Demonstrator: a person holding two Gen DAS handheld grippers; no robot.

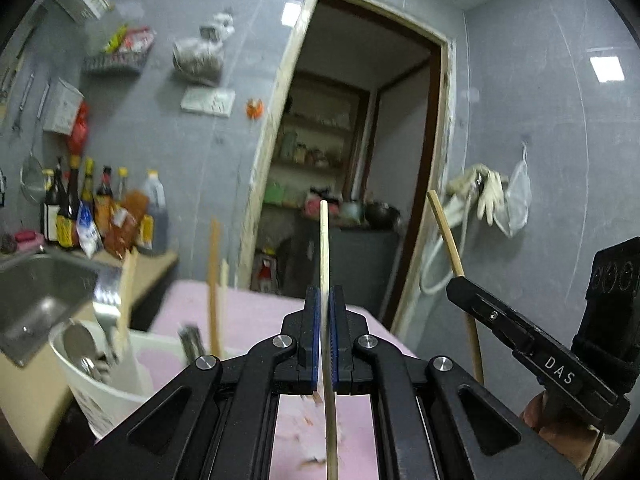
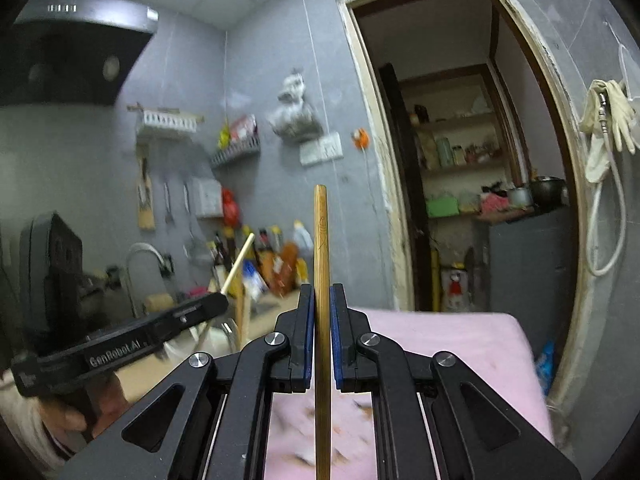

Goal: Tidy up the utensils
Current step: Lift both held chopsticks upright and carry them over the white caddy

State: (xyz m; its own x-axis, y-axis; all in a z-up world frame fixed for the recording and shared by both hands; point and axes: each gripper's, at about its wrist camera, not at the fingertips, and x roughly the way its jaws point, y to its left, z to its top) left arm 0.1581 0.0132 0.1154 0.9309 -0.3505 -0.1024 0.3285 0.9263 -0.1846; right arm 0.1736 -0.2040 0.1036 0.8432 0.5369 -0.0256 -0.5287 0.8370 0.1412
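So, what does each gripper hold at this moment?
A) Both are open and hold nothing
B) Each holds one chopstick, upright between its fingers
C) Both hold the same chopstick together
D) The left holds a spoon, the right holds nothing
B: the left gripper is closed on a pale chopstick, and the right gripper is closed on a darker chopstick, each standing upright.

left gripper (image 1: 325,300) | clamps pale chopstick (image 1: 325,248) | white tub (image 1: 104,376) lower-left
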